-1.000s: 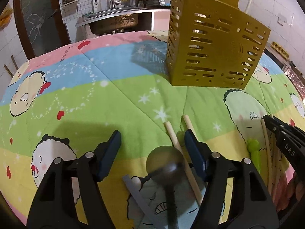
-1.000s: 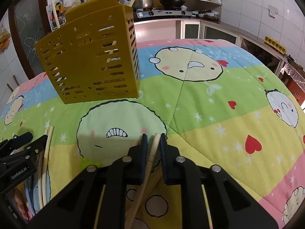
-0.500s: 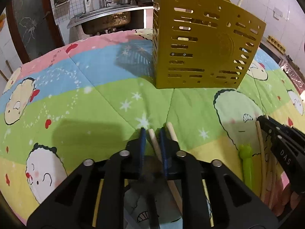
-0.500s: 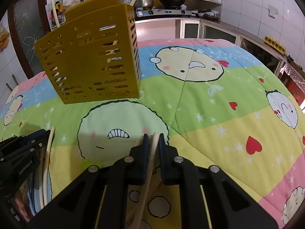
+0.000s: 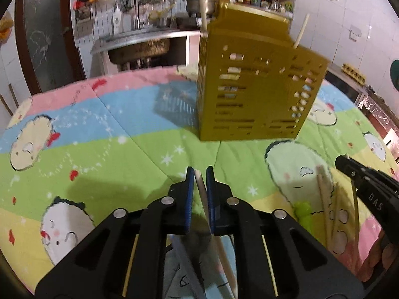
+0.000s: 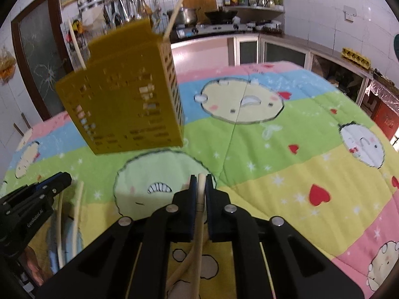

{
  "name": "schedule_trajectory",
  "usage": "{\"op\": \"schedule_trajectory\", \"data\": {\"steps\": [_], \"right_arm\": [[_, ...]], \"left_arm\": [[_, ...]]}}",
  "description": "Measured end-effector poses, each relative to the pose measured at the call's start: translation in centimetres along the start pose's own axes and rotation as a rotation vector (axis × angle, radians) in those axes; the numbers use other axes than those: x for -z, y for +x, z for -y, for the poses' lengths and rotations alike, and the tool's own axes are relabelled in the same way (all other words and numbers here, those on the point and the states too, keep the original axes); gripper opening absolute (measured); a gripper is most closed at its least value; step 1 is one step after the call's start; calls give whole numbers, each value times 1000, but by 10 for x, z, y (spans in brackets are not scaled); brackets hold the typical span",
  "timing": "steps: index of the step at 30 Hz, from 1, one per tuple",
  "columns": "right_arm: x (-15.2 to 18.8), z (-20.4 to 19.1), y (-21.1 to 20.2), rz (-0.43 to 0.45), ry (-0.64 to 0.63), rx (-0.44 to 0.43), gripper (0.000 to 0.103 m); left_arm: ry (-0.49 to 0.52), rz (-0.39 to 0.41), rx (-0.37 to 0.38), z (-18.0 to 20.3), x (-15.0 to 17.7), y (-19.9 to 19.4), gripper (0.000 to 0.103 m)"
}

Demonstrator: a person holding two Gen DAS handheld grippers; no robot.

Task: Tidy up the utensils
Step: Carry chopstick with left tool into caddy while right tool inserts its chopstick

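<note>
I am holding one chopstick [image 5: 199, 184] in my left claw [image 5: 199, 172] and another chopstick [image 6: 201, 191] in my right claw [image 6: 200, 178], both short of the caddy [image 5: 251, 92], risking either thin stick pivoting and missing its rim.

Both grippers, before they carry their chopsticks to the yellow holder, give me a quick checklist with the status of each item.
1. Left gripper shut on a chopstick: ok, the stick sits between the blue pads.
2. Right gripper shut on a chopstick: ok.
3. Only one stick in each grip: cannot tell, other sticks and a grey utensil run under the jaws lower down.
4. Yellow holder upright on the quilt: ok.
5. Room at the holder's top: cannot tell, two sticks already stand out of it and the opening is hidden.
6. Quilt between grippers and holder free of obstacles: ok.
</note>
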State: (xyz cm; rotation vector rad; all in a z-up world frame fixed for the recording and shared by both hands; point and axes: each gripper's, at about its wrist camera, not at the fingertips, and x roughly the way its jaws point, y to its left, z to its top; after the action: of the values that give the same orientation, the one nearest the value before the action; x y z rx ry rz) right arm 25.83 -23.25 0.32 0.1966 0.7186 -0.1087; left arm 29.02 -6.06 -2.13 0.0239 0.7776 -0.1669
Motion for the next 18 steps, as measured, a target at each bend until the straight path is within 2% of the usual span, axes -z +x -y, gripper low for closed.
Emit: {"op": "schedule_trajectory", "data": {"steps": [10,18], "right_arm": [[-12,3,-55,147,-16,-30,6],[-20,7,-105,288,-28,-62,6]], "left_arm": [[29,215,-10,7,-13,-72,8],[61,404,-3,17,-9,-131,7]]}}
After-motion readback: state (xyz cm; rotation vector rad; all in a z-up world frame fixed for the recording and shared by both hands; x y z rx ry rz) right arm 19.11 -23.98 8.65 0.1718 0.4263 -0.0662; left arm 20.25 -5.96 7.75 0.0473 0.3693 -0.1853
